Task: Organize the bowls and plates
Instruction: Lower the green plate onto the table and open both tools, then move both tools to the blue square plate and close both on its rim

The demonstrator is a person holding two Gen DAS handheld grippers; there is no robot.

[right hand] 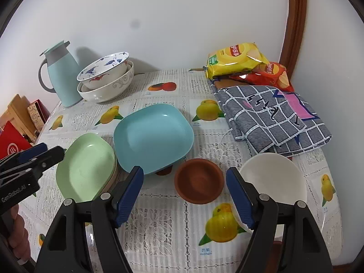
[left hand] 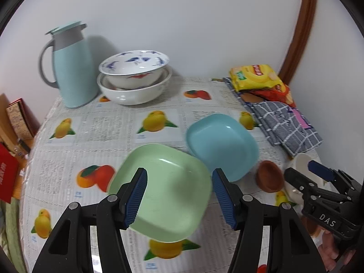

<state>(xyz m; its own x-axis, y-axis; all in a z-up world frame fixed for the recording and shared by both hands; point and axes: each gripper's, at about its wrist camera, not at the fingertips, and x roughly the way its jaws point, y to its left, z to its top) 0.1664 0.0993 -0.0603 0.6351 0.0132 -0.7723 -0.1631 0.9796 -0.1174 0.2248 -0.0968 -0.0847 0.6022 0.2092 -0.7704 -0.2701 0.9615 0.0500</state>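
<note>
A green square plate [left hand: 168, 191] [right hand: 87, 168] lies at the table's front left, on top of other plates. A blue square plate [left hand: 221, 145] [right hand: 153, 136] rests tilted on a small brown bowl behind it. A brown bowl [left hand: 270, 178] [right hand: 199, 183] and a white bowl [right hand: 273, 182] sit to the right. Two stacked porcelain bowls [left hand: 134, 79] [right hand: 105, 79] stand at the back. My left gripper [left hand: 179, 195] is open above the green plate, empty. My right gripper [right hand: 184, 195] is open in front of the brown bowl, empty.
A light blue thermos jug [left hand: 70, 66] [right hand: 60, 75] stands back left. Chip bags [left hand: 257, 77] [right hand: 238, 59] and a checked cloth [left hand: 286, 125] [right hand: 273, 116] lie at the back right. Boxes [left hand: 16, 122] sit beyond the left table edge.
</note>
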